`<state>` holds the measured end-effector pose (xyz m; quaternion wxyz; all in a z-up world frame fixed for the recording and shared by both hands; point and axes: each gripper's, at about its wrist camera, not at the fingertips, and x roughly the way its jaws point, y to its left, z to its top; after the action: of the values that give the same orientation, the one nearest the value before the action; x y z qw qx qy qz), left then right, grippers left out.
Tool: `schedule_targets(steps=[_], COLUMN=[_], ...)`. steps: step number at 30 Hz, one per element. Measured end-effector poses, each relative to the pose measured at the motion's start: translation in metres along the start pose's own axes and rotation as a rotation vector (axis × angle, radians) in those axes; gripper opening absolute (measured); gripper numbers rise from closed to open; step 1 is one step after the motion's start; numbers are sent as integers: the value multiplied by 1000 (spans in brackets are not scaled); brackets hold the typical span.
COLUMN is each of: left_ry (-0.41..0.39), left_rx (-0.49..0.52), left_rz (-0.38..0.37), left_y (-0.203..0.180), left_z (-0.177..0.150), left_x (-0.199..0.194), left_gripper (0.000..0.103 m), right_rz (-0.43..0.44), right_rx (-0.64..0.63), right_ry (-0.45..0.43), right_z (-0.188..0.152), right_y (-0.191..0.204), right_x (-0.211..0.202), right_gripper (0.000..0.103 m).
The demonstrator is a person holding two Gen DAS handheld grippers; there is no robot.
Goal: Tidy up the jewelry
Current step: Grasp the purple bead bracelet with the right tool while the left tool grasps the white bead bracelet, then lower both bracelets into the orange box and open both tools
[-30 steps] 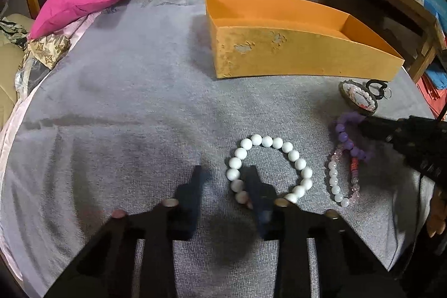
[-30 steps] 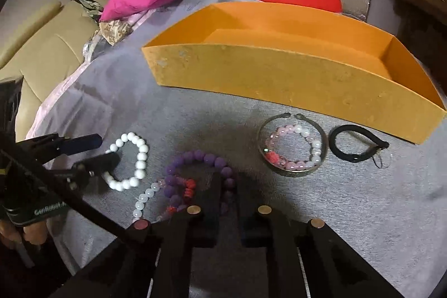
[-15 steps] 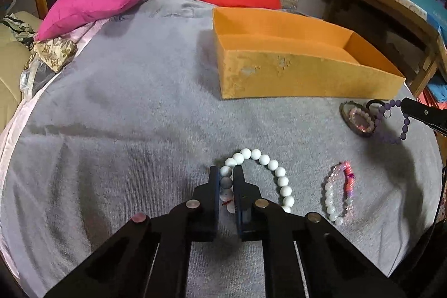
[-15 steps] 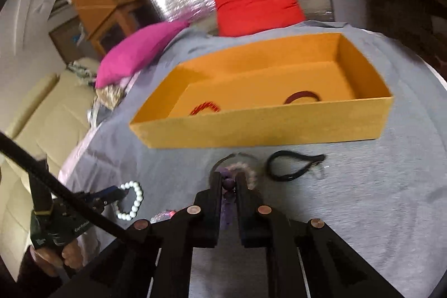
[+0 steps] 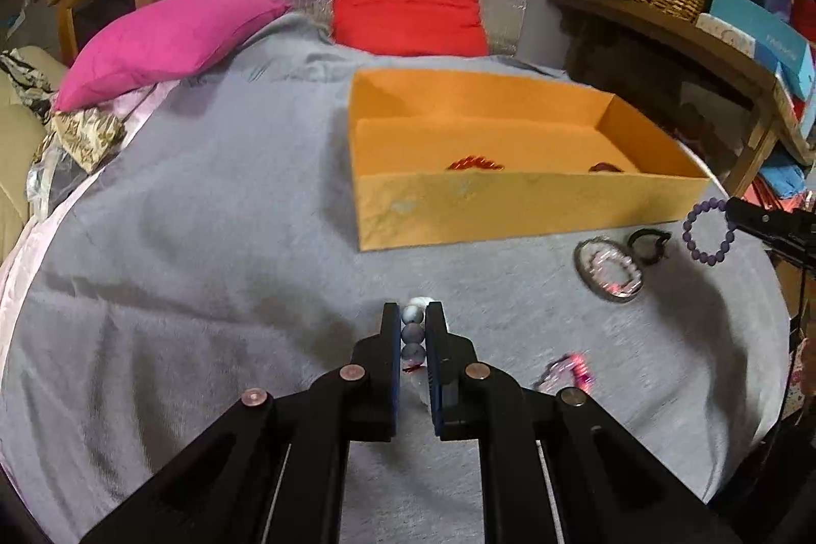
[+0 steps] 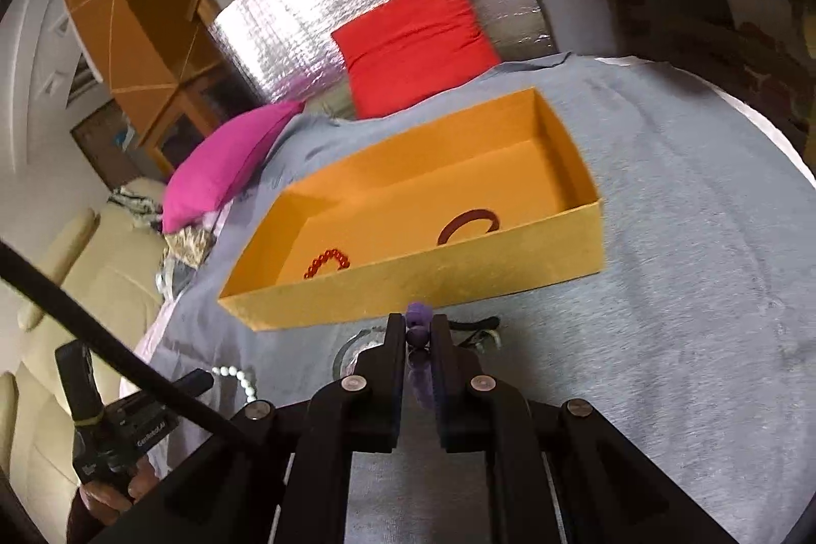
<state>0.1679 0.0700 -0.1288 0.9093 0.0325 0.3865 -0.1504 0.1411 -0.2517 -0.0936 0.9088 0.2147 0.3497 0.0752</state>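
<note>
On the left tongs (image 6: 196, 383), "GenRobot.AI" reads.

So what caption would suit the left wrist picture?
Left tool shut on a white round-bead bracelet, facing the open orange cardboard box on grey cloth.

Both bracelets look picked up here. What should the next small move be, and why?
Probably carry both forward over the orange box and release. The left hand-held gripper is shut on the white bead bracelet, the right hand-held gripper on the purple bead bracelet, both short of the near wall.
</note>
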Motion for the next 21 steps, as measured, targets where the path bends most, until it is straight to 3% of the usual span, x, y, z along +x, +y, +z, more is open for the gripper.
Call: schedule_targets(steps=[11, 18, 21], left_ry=[-84, -164, -190], left_rx=[23, 16, 45], left_rz=[-86, -158, -143], left_y=[-18, -26, -32], left_z=[28, 83, 112], left_x=[-16, -27, -21], left_gripper=[10, 10, 10], right_rz=[21, 92, 118], right_rx=[38, 59, 67], right_ry=[-63, -116, -123], right_z=[14, 42, 56], right_y=[-2, 16, 27], right_x=[-8, 6, 21], right_gripper=[10, 10, 10])
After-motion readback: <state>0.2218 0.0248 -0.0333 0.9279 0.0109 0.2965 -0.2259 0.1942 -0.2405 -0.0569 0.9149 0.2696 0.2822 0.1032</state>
